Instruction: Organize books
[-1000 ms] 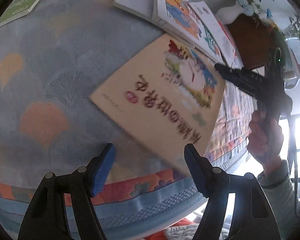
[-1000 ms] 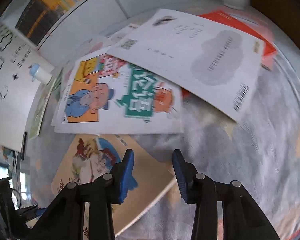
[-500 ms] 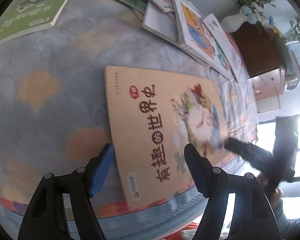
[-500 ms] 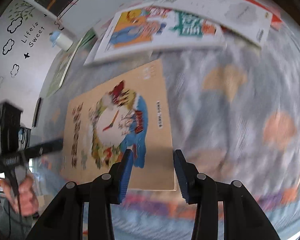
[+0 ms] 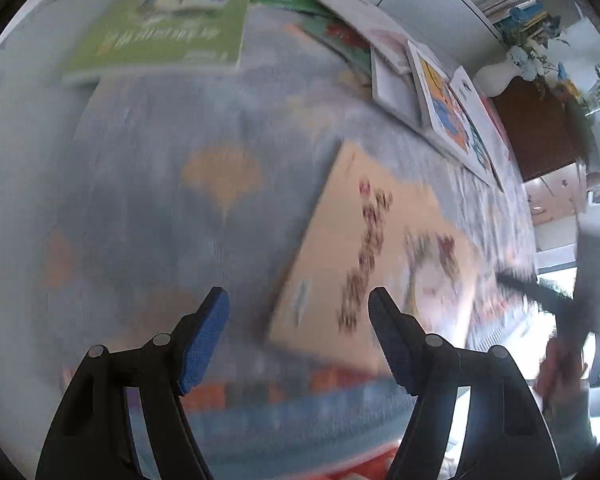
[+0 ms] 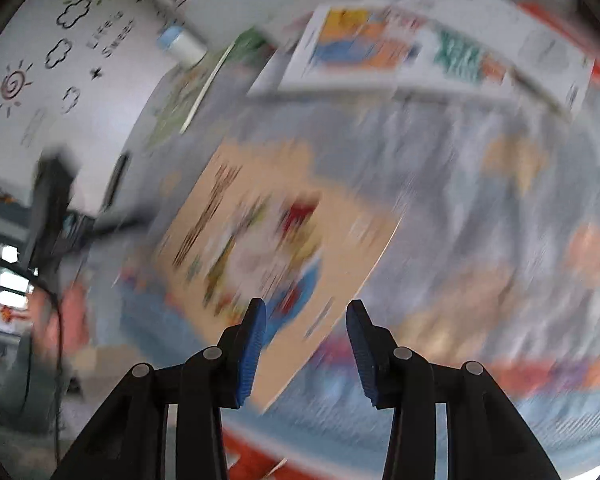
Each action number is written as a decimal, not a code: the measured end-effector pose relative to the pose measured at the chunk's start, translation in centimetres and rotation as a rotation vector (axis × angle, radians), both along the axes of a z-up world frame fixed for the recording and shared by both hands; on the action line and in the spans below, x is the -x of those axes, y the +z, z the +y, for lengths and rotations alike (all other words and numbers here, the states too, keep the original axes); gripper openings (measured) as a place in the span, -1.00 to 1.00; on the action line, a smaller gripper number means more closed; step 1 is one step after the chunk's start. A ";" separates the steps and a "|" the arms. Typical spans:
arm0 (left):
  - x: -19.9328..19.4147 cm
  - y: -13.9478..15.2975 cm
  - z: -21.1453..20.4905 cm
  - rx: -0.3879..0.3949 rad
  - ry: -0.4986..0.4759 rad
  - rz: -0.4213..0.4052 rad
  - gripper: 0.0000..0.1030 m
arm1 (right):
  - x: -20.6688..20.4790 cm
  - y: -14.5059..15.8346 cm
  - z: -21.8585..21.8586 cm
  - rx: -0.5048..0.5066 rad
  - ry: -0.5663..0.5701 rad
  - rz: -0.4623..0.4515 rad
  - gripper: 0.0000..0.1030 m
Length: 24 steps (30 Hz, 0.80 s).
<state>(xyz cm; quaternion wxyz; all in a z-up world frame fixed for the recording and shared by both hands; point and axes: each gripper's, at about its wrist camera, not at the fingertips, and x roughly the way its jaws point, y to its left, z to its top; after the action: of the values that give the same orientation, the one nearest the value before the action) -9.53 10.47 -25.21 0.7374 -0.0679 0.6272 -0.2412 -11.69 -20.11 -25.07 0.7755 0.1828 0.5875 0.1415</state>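
While jaws gape empty, right hand-held gripper [image 6: 306, 344] above tan book's [image 6: 268, 248] near corner, bedspread [image 6: 480, 208] beneath.

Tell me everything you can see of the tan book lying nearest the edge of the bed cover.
The tan book is a thin paperback with a beige cover, a dark title down one side and a colourful round picture with red, blue and green; motion blur hides the details. It lies flat, closed and face up on the blue patterned cover, skewed, one corner near the bordered front edge. Nothing rests on it. Neither the left gripper nor the right gripper holds it; both stand open above it.
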 end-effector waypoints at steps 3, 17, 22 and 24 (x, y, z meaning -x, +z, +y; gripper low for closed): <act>2.5 -1.0 -0.5 0.069 -0.004 0.072 0.35 | -4.7 -0.3 -0.2 0.040 -0.019 -0.038 -0.19; -3.6 -0.8 -4.8 0.124 0.005 -0.032 0.35 | -4.4 -4.1 3.1 -0.125 0.027 0.099 -0.19; -4.0 -0.8 -4.1 0.087 0.003 -0.037 0.34 | -1.2 -4.9 4.0 -0.242 -0.032 0.130 -0.19; -2.4 -1.6 -2.4 0.077 0.016 0.006 0.34 | -0.4 -4.8 3.7 -0.237 -0.051 0.127 -0.20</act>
<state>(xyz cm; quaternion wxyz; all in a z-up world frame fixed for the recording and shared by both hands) -7.11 8.10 -26.81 0.7345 -0.1019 0.6190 -0.2589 -11.24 -16.37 -29.83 0.7130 0.2967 0.6097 0.1785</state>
